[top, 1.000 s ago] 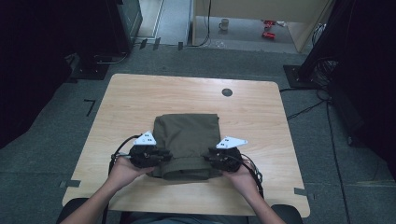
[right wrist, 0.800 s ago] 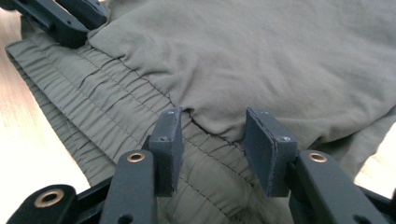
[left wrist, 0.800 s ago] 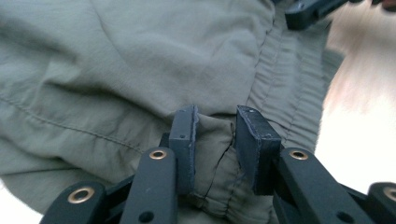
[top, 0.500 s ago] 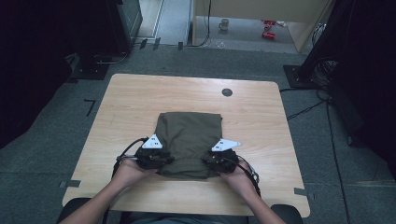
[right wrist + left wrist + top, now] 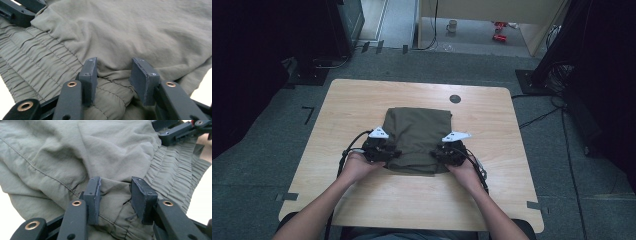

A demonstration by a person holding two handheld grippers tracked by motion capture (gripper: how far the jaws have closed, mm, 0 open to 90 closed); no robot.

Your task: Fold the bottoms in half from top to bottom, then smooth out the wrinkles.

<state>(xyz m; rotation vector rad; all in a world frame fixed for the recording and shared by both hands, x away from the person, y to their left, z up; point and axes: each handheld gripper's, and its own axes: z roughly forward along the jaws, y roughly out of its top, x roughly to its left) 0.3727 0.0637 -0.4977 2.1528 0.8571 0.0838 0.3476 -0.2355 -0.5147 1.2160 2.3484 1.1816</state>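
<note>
We see the folded olive-green fabric garment lying in the middle of the high view, on the centre of the pale wooden bench, its near edge toward the bottom of the frame. It forms a compact, roughly square packet, and its gathered elastic waistband runs along the right of the left gripper view.

Our left gripper sits at the packet's lower-left corner; its jaws stand apart with cloth bunched between them, not pinched. Our right gripper sits at the lower-right corner, jaws likewise parted over a ridge of fabric.

We judge the folding largely done (the layers lie stacked and fairly square); what seems left is to release fully, draw both grippers back, and perhaps smooth the near edge.

We can read no brand, label or writing on the garment. A small dark round disc lies at the upper right of the bench.
</note>
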